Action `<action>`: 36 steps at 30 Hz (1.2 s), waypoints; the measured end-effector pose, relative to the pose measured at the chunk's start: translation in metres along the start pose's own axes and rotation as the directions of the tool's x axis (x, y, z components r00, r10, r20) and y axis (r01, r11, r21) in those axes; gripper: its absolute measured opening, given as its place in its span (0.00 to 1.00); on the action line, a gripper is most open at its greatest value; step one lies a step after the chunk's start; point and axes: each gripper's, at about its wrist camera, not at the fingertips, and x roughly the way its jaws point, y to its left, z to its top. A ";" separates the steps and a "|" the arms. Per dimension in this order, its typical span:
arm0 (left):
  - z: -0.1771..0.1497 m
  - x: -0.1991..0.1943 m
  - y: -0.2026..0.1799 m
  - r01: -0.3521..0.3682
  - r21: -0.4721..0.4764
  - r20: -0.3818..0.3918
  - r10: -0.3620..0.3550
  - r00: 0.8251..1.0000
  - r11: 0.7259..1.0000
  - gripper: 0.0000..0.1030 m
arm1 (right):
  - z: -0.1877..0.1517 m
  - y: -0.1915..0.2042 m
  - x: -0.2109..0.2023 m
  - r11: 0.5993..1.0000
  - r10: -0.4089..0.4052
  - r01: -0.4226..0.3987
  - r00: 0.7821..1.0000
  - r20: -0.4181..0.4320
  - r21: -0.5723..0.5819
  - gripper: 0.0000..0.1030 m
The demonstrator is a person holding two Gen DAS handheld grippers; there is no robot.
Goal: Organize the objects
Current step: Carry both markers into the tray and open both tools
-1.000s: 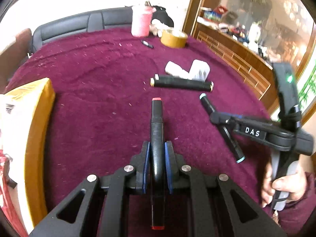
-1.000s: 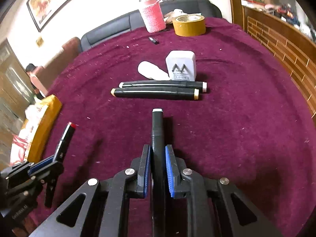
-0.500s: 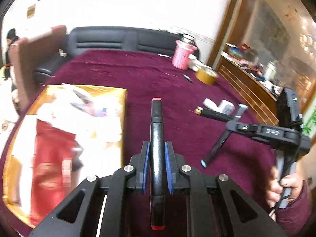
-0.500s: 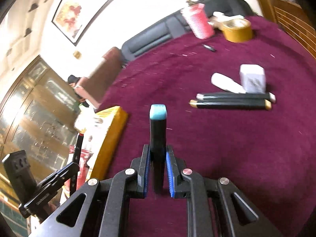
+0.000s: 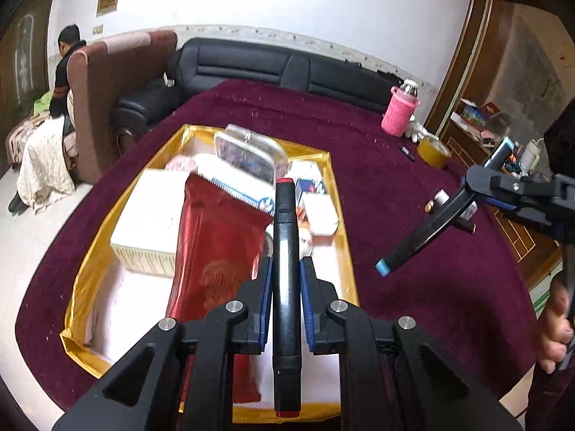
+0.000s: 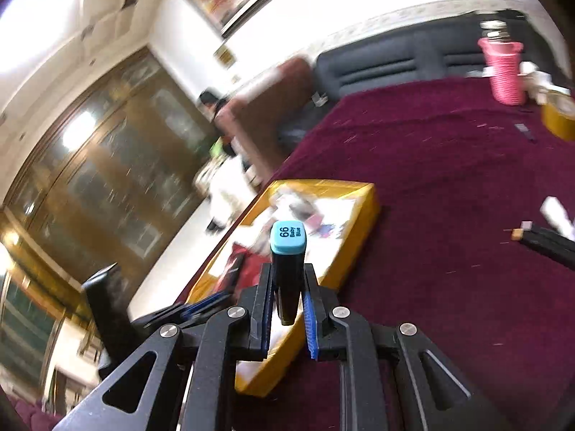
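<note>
My left gripper is shut on a black marker with red caps and holds it above the near end of a gold box full of items. My right gripper is shut on a black marker with a baby-blue cap, raised and pointing toward the same gold box. In the left wrist view the right gripper and its blue-capped marker hang in the air right of the box.
The box holds a red packet, a white carton and small packets. On the maroon tablecloth lie further black markers, a tape roll and a pink bottle. A person sits beyond the table's left.
Both grippers have lifted their markers off the cloth and swung left. The left one now hangs over the gold box, and the right one has tilted toward it.
</note>
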 end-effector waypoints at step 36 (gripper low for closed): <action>-0.013 -0.027 0.006 -0.033 0.032 0.108 0.029 0.994 0.999 0.77 | -0.008 0.009 0.128 0.986 -0.167 0.161 0.954 -0.249 -0.045 0.71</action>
